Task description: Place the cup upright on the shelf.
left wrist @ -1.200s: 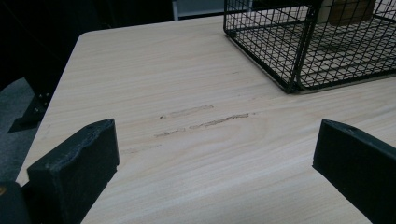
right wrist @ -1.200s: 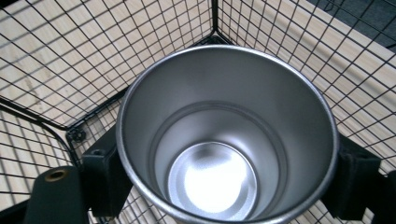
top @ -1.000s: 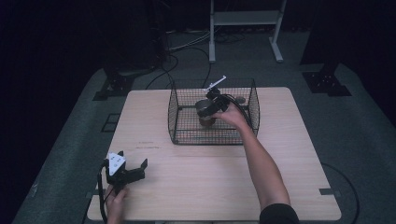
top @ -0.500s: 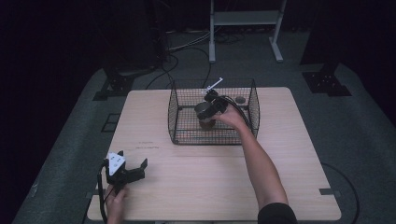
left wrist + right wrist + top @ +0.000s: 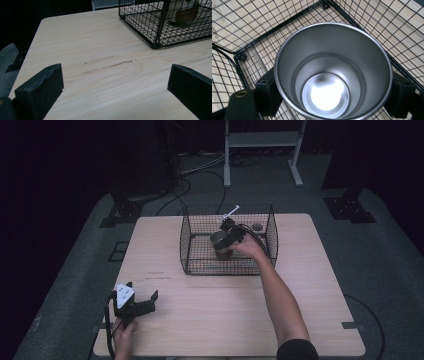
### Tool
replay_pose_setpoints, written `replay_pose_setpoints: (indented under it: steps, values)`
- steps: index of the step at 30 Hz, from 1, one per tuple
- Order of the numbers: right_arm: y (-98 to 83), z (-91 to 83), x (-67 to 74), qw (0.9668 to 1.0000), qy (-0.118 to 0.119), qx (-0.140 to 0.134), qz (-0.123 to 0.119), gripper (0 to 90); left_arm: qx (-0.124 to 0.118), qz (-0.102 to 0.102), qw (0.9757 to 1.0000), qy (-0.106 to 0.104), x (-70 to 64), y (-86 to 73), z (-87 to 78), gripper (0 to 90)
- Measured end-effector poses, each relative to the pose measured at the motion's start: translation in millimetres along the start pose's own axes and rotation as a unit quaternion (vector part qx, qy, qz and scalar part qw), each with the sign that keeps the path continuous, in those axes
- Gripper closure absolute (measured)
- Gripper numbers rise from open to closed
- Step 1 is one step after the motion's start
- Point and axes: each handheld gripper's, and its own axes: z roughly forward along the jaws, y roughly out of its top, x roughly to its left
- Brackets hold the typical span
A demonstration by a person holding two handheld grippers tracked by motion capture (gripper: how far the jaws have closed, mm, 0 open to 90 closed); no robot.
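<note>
1. Cup (image 5: 332, 72): a steel cup with a brown band round its lower part, inside the wire basket (image 5: 192, 240) at the far middle of the table (image 5: 200, 320).
2. The right gripper (image 5: 231, 234) is clamped on the cup: in the right gripper view a black jaw presses on each side of the cup's wall, with the open mouth facing the camera.
3. From above, the cup seems to be near the middle of the basket; whether its base rests on the wire floor or hangs just above it, I cannot tell.
4. The step in hand looks like moving the cup in or out of the basket. To do it well, keep the cup upright and the grip even on both sides, since smooth metal can slip between the pads.
5. Travel straight up or down, so that neither cup nor gripper catches the basket's rim or wall.
6. The left gripper (image 5: 112, 90) rests at the near left corner of the table, its jaws wide apart with nothing but bare wood between them; it can stay there, well apart from the basket.
</note>
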Motion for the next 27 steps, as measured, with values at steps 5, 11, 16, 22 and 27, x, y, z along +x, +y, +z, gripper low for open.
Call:
replay_pose_setpoints:
  steps: [5,11,16,22,27]
  values:
    - [-2.5,-2.5,-3.8,1.0,-0.004,0.006,0.0,17.0,0.001,0.0,1.0,0.0,0.1,0.0,-0.3,0.0]
    - [-1.3,-7.4,0.1,0.9999,-0.006,0.015,-0.003,14.4,0.0,0.001,1.0,0.0,-0.3,-0.2,-0.2,0.0]
    - [-2.0,-9.9,-0.9,0.9999,-0.003,0.014,0.0,12.9,-0.001,0.001,1.0,0.001,-0.4,-0.3,-0.3,0.0]
    - [-2.6,-12.6,-1.2,0.9999,-0.004,0.013,0.003,11.7,-0.002,0.002,1.0,0.0,-0.9,-0.4,-0.5,0.0]
    - [-1.6,-18.7,-1.0,0.9999,-0.001,-0.011,0.012,10.5,-0.001,0.002,1.0,0.0,-1.0,-0.3,-0.6,0.0]
